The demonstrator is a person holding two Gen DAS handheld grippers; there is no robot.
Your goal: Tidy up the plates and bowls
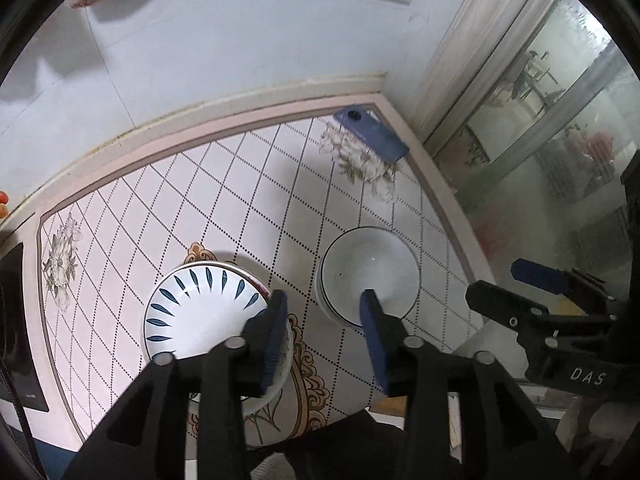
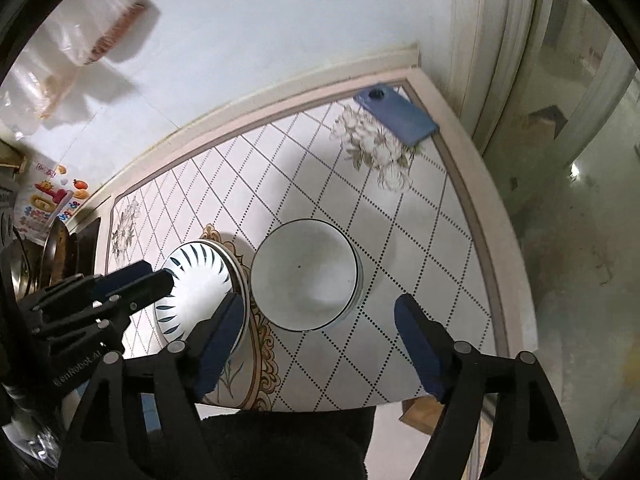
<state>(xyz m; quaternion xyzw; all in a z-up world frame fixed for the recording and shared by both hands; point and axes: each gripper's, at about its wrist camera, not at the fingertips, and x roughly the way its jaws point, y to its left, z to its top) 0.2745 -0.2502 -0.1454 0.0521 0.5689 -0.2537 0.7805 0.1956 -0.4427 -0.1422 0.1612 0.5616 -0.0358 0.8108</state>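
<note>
While both claws hang over the table (image 1: 240, 184), nothing is actually being gripped, so here's the rundown. There are two stacks of dishes sitting side by side on the patterned tabletop. The white bowl (image 1: 370, 276) with the thin dark rim looks empty inside, and it seems to sit nested in at least one more bowl, though I can't tell exactly how many are under it. Just beside it on the left is the leaf-pattern bowl (image 1: 200, 312), white with blue leaf strokes round the inside, also empty, resting on top of a plate (image 2: 240, 280) whose rim peeks out at the edge. Could be more than one plate under there, hard to say.

The left claw (image 1: 324, 320) is spread wide, one pad over the leaf-pattern bowl's edge and the other over the white bowl's near rim, holding nothing. The right claw (image 2: 320, 344) is wide too, fingers straddling the near side of the white bowl from above, empty.

One blue phone (image 1: 370, 134) lies face down at the far corner of the table, well apart from the dishes.
</note>
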